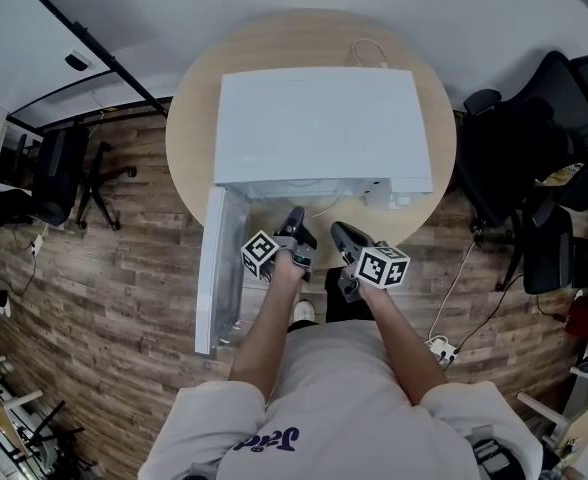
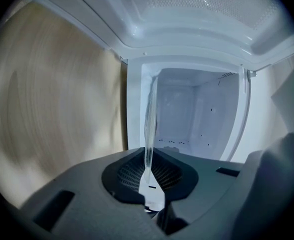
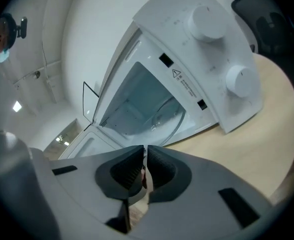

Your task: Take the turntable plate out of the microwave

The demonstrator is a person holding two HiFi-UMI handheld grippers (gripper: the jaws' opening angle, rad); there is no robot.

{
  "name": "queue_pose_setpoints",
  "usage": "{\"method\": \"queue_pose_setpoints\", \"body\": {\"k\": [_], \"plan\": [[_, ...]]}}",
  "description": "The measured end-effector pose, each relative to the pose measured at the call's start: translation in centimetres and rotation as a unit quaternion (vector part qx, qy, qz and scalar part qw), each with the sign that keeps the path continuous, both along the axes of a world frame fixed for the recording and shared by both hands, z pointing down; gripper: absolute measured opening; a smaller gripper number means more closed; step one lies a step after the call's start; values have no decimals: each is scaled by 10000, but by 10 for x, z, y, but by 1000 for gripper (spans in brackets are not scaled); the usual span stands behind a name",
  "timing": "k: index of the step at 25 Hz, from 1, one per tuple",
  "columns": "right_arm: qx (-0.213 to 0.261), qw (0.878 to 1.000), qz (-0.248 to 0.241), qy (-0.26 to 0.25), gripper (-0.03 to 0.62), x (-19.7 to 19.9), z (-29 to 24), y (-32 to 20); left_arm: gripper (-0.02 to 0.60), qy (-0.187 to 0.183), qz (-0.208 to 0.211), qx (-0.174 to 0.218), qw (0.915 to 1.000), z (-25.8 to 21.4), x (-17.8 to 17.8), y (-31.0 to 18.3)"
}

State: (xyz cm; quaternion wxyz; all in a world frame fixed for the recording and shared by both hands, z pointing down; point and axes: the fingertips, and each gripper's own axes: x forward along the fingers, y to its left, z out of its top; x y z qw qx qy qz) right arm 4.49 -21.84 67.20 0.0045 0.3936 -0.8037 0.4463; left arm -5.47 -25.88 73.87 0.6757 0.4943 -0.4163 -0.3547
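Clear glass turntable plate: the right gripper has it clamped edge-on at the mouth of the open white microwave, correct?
Not quite. The left gripper, not the right, clamps the clear glass turntable plate edge-on at the mouth of the open white microwave; the left gripper view shows it between those jaws. The right gripper has its jaws together on nothing.

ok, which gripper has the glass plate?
The left gripper: its jaws pinch the rim of the clear plate, seen edge-on before the open microwave. The right gripper is shut on nothing.
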Motion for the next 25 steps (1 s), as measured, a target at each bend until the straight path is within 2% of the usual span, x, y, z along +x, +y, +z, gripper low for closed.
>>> {"method": "queue_pose_setpoints", "body": {"k": [4,6,8,10,12,17,20,23,25], "plan": [[-275,9968,182,-723,21,1,14,4,40,60,13,10,10000,-3,0,4],[-342,9953,169,-887,36,-2,19,7,40,66,34,15,10000,-3,0,7],[-390,9948,134,-931,94,-6,24,8,40,65,41,29,10000,-4,-1,11],[-557,9927,176,-1053,107,-9,30,9,40,76,26,39,10000,-5,-4,14],[-728,9883,295,-1305,148,-9,34,8,40,82,27,35,10000,-7,-5,18],[-1034,9656,819,-2243,214,-3,41,-5,40,92,83,87,9999,-11,-2,26],[-1301,9524,1270,-2447,222,6,54,-14,40,116,93,85,9999,-12,-1,33],[-1215,9387,1347,-2932,224,1,52,-30,40,115,92,102,9998,-13,0,38],[-1290,9373,1377,-2931,224,-3,56,-37,40,133,106,105,9998,-15,1,42]]}}
